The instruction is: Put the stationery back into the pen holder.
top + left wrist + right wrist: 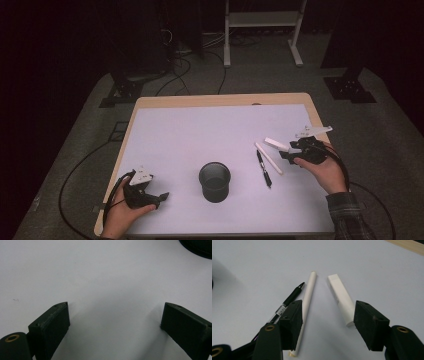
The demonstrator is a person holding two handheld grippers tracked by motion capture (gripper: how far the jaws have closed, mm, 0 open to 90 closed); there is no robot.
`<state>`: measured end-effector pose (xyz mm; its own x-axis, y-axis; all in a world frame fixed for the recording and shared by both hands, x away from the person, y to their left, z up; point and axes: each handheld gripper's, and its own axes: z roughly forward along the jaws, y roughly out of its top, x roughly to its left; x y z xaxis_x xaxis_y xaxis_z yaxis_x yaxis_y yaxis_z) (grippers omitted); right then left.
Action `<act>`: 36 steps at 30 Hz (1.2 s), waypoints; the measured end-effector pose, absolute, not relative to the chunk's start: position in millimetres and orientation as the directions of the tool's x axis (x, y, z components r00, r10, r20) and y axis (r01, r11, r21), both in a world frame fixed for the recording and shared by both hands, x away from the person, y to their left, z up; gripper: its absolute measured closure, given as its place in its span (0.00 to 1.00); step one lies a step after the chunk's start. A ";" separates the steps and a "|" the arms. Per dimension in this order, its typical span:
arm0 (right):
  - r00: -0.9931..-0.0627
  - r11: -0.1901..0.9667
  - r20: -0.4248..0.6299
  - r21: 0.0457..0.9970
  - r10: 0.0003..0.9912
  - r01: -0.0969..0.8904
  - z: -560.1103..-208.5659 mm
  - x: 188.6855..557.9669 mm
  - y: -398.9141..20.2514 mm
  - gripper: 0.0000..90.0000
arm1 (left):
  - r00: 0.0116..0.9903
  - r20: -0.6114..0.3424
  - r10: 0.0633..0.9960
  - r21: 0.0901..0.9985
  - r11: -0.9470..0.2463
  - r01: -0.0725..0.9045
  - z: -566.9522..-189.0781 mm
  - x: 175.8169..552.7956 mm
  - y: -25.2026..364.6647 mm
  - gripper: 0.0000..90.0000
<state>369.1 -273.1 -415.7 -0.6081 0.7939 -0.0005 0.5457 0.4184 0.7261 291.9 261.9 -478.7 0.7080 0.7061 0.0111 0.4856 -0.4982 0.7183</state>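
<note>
Nothing's in our dark round mesh cup (215, 181) yet: black pen (291, 298), white stick (308, 293) and white eraser block (340, 298) lie on the bench (175, 135); right gripper (328, 322) half apart above them, holding nothing, left gripper (113, 322) wide apart, empty.

Three things lying flat on the white mat: black pen (292, 297), long white stick (308, 292) just beside it, and a short flat white bar (339, 297) angled slightly apart on its other side.

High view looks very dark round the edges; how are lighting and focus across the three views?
High view: the table is lit and the floor beyond falls to near black; the cup reads soft. Left gripper view: even light, a faint shadow between the jaws, which look slightly soft. Right gripper view: the black pen, white stick and white block are sharp, with soft shadows.
</note>
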 end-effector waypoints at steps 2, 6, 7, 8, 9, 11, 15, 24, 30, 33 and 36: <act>-0.610 0.421 0.000 0.723 0.793 0.547 -414.2 372.4 -271.7 0.44 | 0.709 0.012 0.705 0.718 -0.500 0.485 -478.6 291.9 262.0 0.08; -0.631 0.442 0.001 0.714 0.776 0.544 -410.5 378.9 -269.6 0.45 | 0.710 0.013 0.704 0.716 -0.502 0.485 -478.5 292.0 262.2 0.08; -0.635 0.450 -0.005 0.710 0.773 0.541 -409.7 380.5 -269.0 0.46 | 0.710 0.013 0.704 0.716 -0.502 0.485 -478.6 292.0 262.2 0.08; -0.638 0.454 -0.007 0.708 0.770 0.540 -408.8 382.0 -268.5 0.45 | 0.709 0.013 0.705 0.718 -0.500 0.484 -478.8 292.1 262.1 0.08; -0.640 0.458 -0.011 0.708 0.768 0.537 -408.0 383.7 -268.1 0.46 | 0.709 0.013 0.705 0.718 -0.501 0.484 -478.7 292.1 262.1 0.08; -0.647 0.464 -0.008 0.704 0.763 0.538 -406.4 386.4 -267.2 0.47 | 0.709 0.013 0.705 0.718 -0.500 0.484 -478.8 292.1 262.1 0.08; -0.655 0.477 -0.012 0.695 0.755 0.537 -404.4 392.6 -264.9 0.47 | 0.709 0.013 0.705 0.718 -0.500 0.484 -478.8 292.2 262.1 0.08; -0.666 0.498 -0.023 0.683 0.746 0.534 -396.7 406.9 -261.3 0.49 | 0.710 0.012 0.705 0.718 -0.500 0.484 -478.8 292.2 262.2 0.08; -0.683 0.529 -0.041 0.667 0.729 0.525 -393.1 416.7 -258.2 0.50 | 0.709 0.013 0.705 0.718 -0.500 0.484 -478.8 292.2 262.2 0.08; -0.694 0.539 -0.033 0.656 0.719 0.528 -392.8 421.9 -256.3 0.51 | 0.709 0.012 0.705 0.718 -0.500 0.484 -478.8 292.2 262.2 0.08; -0.709 0.560 -0.035 0.641 0.705 0.525 -392.5 427.5 -254.1 0.52 | 0.710 0.013 0.705 0.718 -0.500 0.484 -478.8 292.2 262.2 0.08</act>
<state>427.5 -254.1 -392.5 -0.7088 0.7046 -0.0349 0.5253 0.5601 0.6405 292.2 262.2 -478.8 0.7095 0.7046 0.0126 0.4838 -0.5001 0.7182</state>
